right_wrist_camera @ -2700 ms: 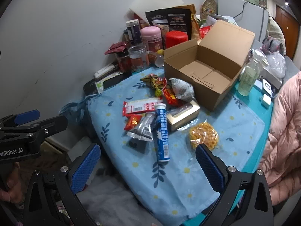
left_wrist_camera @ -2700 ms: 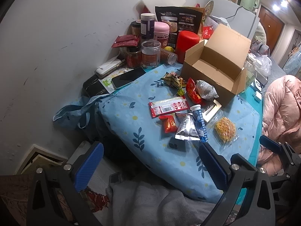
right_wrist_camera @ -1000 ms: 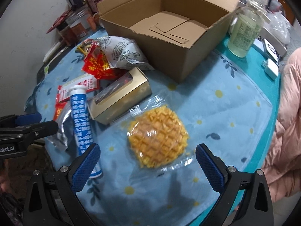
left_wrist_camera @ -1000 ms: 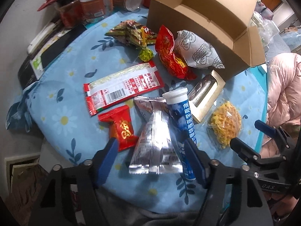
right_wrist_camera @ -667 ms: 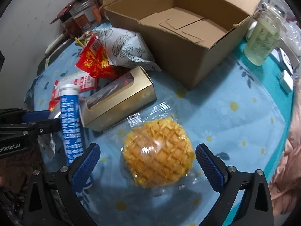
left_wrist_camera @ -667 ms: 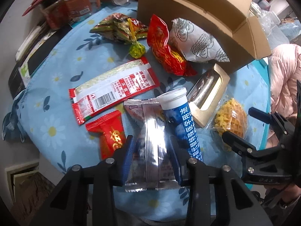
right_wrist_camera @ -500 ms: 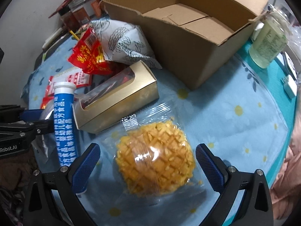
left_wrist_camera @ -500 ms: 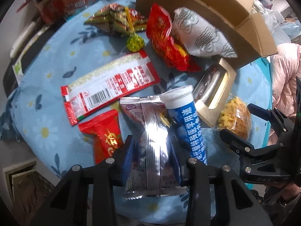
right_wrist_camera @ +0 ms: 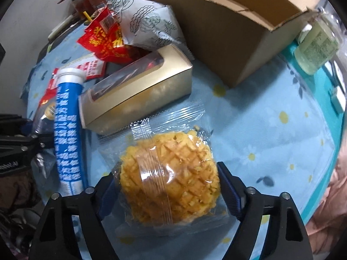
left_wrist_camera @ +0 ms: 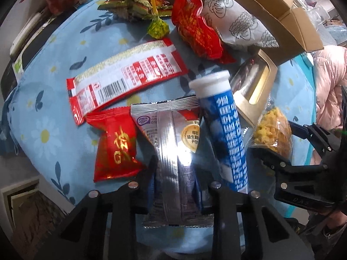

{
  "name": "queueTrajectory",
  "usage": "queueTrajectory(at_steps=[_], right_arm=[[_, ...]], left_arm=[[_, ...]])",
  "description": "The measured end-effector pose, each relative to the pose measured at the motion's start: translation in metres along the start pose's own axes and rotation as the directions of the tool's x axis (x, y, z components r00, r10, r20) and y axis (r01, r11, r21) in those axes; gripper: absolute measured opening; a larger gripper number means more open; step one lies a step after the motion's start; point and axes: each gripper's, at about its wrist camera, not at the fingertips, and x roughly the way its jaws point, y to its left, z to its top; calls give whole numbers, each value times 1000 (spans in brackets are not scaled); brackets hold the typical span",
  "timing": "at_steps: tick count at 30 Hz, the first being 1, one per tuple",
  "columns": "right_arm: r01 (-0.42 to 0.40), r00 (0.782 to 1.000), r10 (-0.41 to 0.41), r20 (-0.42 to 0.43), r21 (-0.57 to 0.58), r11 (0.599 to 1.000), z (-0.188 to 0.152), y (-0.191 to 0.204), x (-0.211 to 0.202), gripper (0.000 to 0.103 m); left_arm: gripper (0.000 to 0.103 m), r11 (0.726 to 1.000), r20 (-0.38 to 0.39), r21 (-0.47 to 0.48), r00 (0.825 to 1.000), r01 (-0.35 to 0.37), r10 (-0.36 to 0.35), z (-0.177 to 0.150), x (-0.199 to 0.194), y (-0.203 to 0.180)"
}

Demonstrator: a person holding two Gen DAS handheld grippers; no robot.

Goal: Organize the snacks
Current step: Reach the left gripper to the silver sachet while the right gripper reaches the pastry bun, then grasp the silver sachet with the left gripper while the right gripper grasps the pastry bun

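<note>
Only the left wrist view shows the left gripper [left_wrist_camera: 175, 186] clamped on the silver foil packet [left_wrist_camera: 175, 151], which lies on the blue floral cloth [left_wrist_camera: 43, 99] between a red candy [left_wrist_camera: 115, 145] and a blue tube [left_wrist_camera: 225, 134]. Rightward, the right wrist view shows the right gripper [right_wrist_camera: 167, 192] closing around the wrapped yellow pineapple bun [right_wrist_camera: 169, 175], crackled and golden, below the gold box [right_wrist_camera: 138, 95] and cardboard box [right_wrist_camera: 227, 34].
</note>
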Motion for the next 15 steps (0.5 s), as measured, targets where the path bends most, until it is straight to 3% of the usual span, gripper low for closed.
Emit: queueTrajectory(at_steps=[11, 15], right_arm=[[-40, 998, 42, -45, 40, 998, -26, 27, -1, 80], [-19, 998, 20, -53, 16, 1000, -30, 39, 3, 82]], left_arm=[[28, 1000, -16, -26, 1000, 4, -5, -26, 1, 17], [28, 1000, -23, -25, 1000, -6, 6, -34, 6, 14]])
